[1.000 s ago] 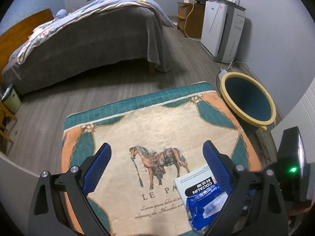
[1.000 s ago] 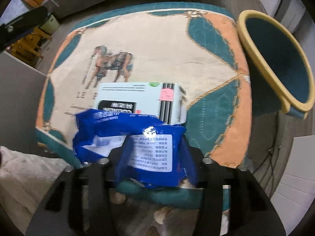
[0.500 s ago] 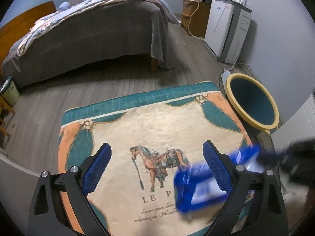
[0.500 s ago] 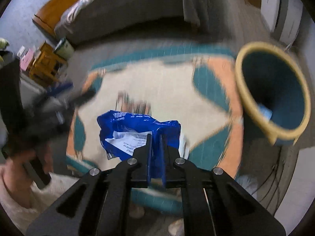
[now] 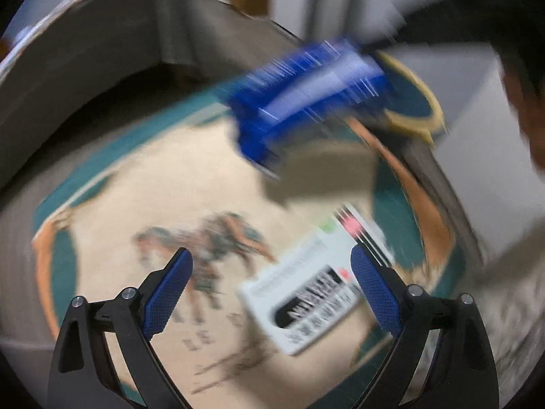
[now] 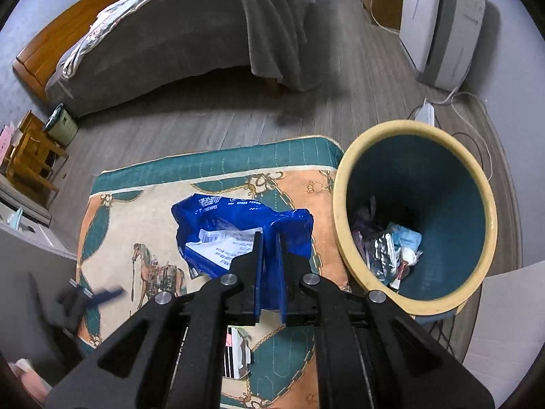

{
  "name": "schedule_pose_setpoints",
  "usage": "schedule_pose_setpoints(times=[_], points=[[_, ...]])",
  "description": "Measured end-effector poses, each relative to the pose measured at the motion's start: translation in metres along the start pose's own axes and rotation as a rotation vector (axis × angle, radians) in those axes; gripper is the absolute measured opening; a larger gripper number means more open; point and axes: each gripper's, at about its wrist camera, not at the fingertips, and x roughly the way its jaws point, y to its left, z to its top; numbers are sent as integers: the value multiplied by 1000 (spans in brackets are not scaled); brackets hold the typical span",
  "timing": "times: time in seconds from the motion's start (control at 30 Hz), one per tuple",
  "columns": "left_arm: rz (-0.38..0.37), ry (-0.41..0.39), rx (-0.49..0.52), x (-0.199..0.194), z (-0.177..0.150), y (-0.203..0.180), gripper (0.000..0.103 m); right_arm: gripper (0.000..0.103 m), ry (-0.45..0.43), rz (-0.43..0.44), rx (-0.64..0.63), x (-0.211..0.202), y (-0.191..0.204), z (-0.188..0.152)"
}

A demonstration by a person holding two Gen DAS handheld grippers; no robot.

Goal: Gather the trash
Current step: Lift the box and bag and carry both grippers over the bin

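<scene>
Rug with bin at its right edge, already holding scraps. Blue wrapper, clenched in the right gripper, hangs above the rug, short of the bin; an early release would likely drop it outside. White box lies on the rug before the left gripper, whose jaws are spread and empty; blur suggests fast motion that could knock the box.

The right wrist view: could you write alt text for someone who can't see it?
Two black fingers of the right gripper pinch a crumpled blue wipes packet above a horse-patterned rug. To its right stands a yellow-rimmed teal bin with wrappers inside; a grey-covered bed lies beyond.
</scene>
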Motion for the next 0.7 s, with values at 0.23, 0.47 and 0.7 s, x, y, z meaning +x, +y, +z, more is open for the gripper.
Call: schedule_pose_setpoints(times=[0.23,0.47,0.7], points=[[42,163,267,45,-18,-48,96,7,15,-4,22,-1,-16,-6],[53,169,157,59,3,-35,97,7,23,5,41,3,-26,-6],[-9,173,98,74,14,-28,97,7,32,6,53,10,-34,-3]])
